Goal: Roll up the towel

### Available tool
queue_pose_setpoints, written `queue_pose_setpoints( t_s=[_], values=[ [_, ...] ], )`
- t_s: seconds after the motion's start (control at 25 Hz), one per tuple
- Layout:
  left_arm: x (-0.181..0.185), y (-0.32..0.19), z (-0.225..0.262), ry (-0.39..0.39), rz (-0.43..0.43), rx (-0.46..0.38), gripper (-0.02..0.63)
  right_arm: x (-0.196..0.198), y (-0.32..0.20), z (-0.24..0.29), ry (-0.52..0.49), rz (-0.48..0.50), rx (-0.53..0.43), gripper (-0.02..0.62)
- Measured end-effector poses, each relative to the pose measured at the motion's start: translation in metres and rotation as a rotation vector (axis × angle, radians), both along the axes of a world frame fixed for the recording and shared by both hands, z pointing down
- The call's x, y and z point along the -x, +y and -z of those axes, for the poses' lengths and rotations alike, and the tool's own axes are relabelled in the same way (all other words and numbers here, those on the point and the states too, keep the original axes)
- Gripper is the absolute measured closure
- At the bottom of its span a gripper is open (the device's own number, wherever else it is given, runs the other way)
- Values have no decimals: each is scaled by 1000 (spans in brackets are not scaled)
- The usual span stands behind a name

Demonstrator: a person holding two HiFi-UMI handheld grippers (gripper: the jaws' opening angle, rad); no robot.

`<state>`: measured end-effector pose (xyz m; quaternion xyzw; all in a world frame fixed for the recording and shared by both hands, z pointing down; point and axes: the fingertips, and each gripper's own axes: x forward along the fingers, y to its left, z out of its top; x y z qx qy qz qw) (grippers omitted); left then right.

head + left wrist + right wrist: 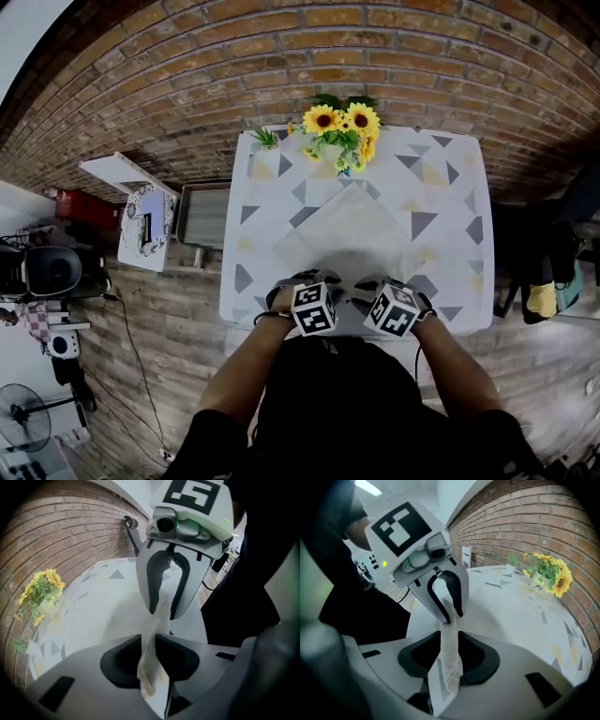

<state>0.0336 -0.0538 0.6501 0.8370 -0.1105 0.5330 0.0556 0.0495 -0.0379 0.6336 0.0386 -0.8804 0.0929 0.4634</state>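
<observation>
Now both grippers sit at the near edge of the table, which wears a white cloth printed with grey and yellow triangles. The pale, thin fabric towel lies spread on that cloth, turned corner-on like a diamond, its near corner gathered up between the two tools.

Look at the left gripper: in its own view the dark pads are closed in on a bunched strip of the towel, with only the cloth's thickness between them. The right gripper is doing the same job, its pads pinching a narrow twist of the same fabric. Each gripper view shows the other tool facing it close by, the towel stretched as a short band from one pair of jaws to the other. Both tools point steeply down, marker cubes uppermost, just beside each other, with the person's forearms reaching in from below.

At the far edge stands a bunch of yellow sunflowers in a pale vase, with a small green plant to its left. Behind rises a red-brown brick wall.
</observation>
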Motion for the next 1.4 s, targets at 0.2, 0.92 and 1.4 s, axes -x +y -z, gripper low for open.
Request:
queue_pose_setpoints(
  t_s=[0.2, 0.92, 1.4],
  values=[
    [3, -12, 5, 21, 62, -26, 503, -3, -7, -21, 74, -13, -16, 451],
    [6, -17, -4, 35, -81, -52, 416, 0, -28, -8, 94, -149, -31, 459],
    [13, -43, 6, 91, -29, -40, 416, 5, -27, -7, 170, -140, -57, 425]
  ],
)
